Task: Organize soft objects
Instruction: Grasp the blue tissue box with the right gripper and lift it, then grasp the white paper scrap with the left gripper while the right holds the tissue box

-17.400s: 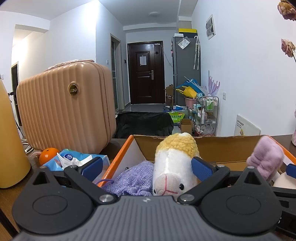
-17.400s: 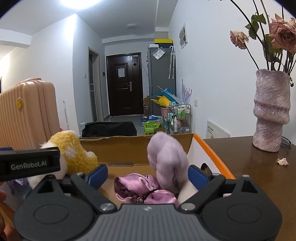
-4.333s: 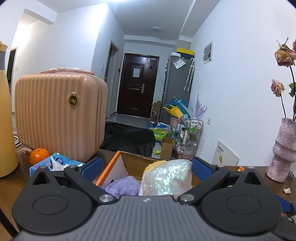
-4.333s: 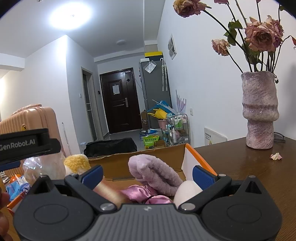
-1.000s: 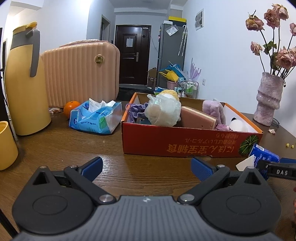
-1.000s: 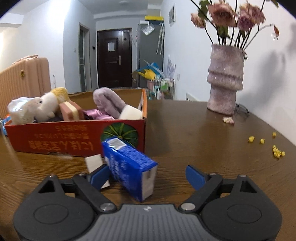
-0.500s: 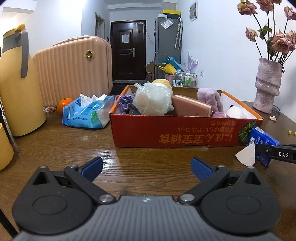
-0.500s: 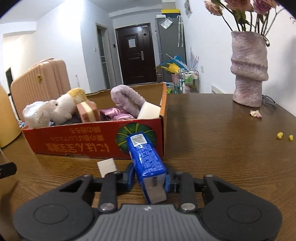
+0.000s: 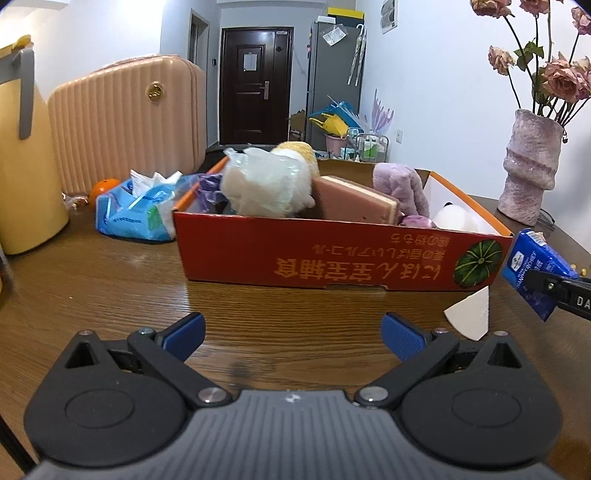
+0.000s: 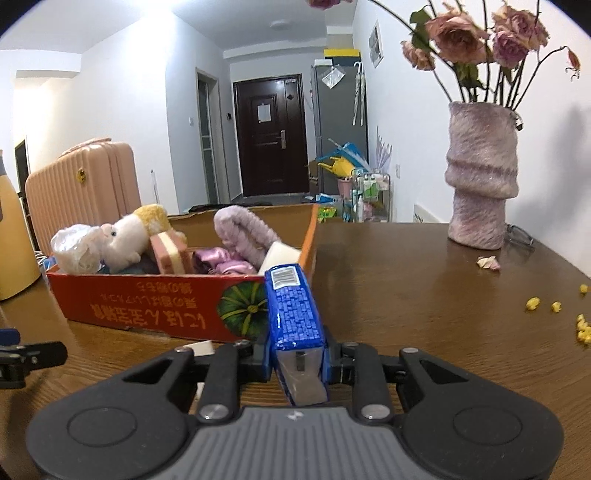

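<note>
Right hand-held gripper (image 10: 296, 363) clenched on blue tissue pack (image 10: 294, 311), red cardboard box (image 10: 155, 303) of plush toys just ahead, left hand-held gripper (image 9: 293, 334) spread wide, empty, above the desk (image 9: 110, 280)

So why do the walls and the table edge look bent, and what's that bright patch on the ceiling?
Both wrist views are fisheye, so straight lines bow toward the dark rounded corners. In the right wrist view, a ceiling light is blown out white and the vase casts a soft shadow on the wall. In the left wrist view, the wooden table shows a dull sheen.
</note>
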Available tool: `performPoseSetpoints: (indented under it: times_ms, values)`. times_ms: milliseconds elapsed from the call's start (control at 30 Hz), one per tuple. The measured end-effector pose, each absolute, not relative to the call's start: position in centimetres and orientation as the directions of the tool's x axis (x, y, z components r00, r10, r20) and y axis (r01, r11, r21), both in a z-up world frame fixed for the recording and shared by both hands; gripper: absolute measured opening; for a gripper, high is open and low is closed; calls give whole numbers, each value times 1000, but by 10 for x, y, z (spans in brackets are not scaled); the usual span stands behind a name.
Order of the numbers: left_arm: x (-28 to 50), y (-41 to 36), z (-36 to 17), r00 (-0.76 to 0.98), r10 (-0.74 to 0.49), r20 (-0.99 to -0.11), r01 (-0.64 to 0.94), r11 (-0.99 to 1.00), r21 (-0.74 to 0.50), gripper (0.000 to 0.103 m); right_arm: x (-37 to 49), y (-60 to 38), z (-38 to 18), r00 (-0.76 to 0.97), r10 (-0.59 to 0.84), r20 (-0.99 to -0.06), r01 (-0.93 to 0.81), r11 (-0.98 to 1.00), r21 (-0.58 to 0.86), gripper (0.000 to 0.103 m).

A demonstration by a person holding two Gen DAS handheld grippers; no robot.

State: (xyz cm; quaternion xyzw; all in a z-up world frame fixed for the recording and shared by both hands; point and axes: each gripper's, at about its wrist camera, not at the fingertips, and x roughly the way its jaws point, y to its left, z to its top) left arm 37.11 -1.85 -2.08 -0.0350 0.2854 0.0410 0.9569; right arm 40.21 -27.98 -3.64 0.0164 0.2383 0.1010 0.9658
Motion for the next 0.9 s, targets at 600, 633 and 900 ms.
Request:
performPoseSetpoints:
  times_ms: [600, 633, 900]
  values:
    - [399, -82, -27, 818, 1, -575, -55, 996, -76, 103, 396, -327, -26, 900, 169, -403, -155, 986, 69, 23]
    - [400, -86, -27, 817, -3, -576, -50, 996, -76, 103, 396, -329, -26, 901, 168, -400, -154, 986, 68, 23]
    - [410, -114, -28, 817, -24, -576, -21, 997, -72, 103, 396, -343, -24, 907, 161, -390, -146, 987, 68, 23]
